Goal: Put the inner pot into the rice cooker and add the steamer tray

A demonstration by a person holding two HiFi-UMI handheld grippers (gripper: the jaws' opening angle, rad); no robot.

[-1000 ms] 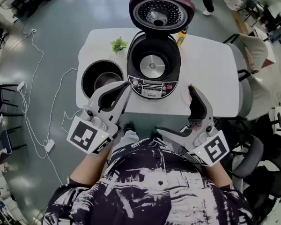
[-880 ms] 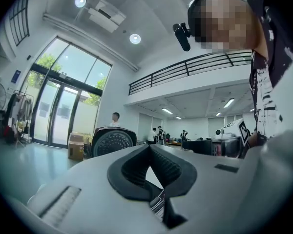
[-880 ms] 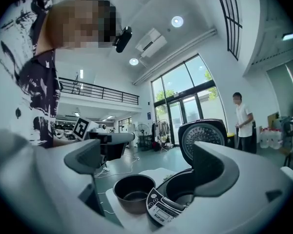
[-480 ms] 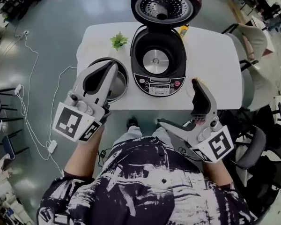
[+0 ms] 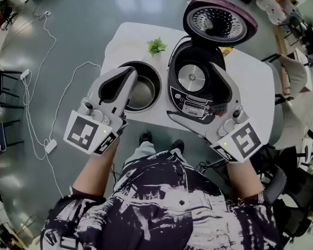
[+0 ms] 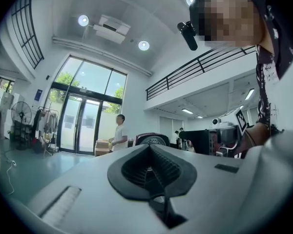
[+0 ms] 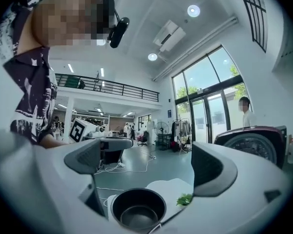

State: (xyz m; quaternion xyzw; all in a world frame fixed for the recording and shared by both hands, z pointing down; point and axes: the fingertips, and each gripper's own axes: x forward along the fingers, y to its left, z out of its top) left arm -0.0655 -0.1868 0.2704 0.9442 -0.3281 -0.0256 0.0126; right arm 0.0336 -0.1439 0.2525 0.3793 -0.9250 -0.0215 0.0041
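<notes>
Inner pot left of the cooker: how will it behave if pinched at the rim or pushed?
Inner pot looks like rigid metal with a smooth, shiny wall: probably stiff but slippery in a rim pinch. It shows empty, so likely light for its size. Standing upright and wide on the table, it should slide rather than tip if pushed.
</notes>
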